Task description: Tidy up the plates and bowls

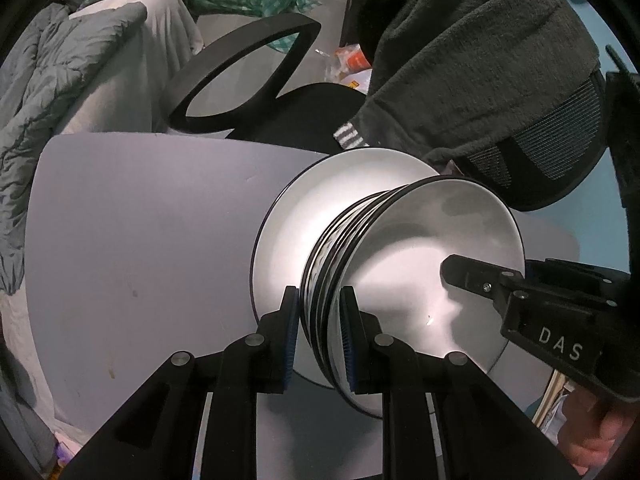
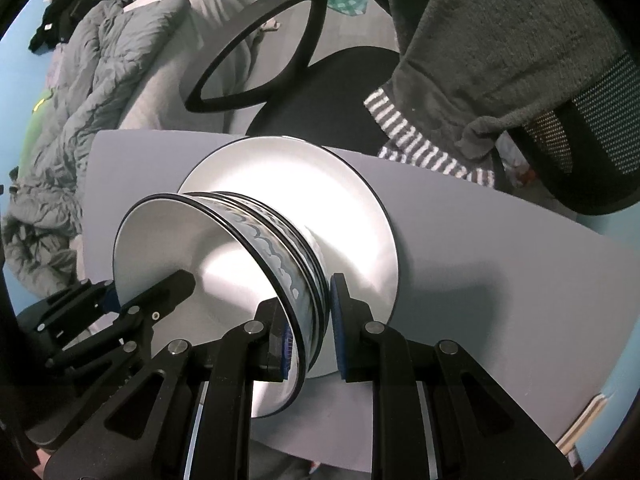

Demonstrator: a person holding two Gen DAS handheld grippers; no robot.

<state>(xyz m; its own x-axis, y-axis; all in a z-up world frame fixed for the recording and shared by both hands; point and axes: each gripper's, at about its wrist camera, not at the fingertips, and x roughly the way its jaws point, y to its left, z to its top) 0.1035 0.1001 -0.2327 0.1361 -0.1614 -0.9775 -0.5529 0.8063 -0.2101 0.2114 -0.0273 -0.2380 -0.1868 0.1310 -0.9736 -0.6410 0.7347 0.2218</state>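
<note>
The left claw (image 1: 320,332) is clamped on the left rim of the stacked bowls (image 1: 400,264) above the white plate (image 1: 288,232) on the grey counter (image 1: 140,240), and the right claw (image 2: 310,328) is clamped on their right rim.

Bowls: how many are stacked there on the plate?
3, going by the dark rims, nested in one stack of bowls over the white plate; more may hide inside.

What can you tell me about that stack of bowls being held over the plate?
The stack of bowls is white and glossy inside, with thin black rims and a blue-grey wave pattern outside. Several sit nested. The left gripper and right gripper each clamp opposite rims. It is over a white plate; whether it touches is unclear.
</note>
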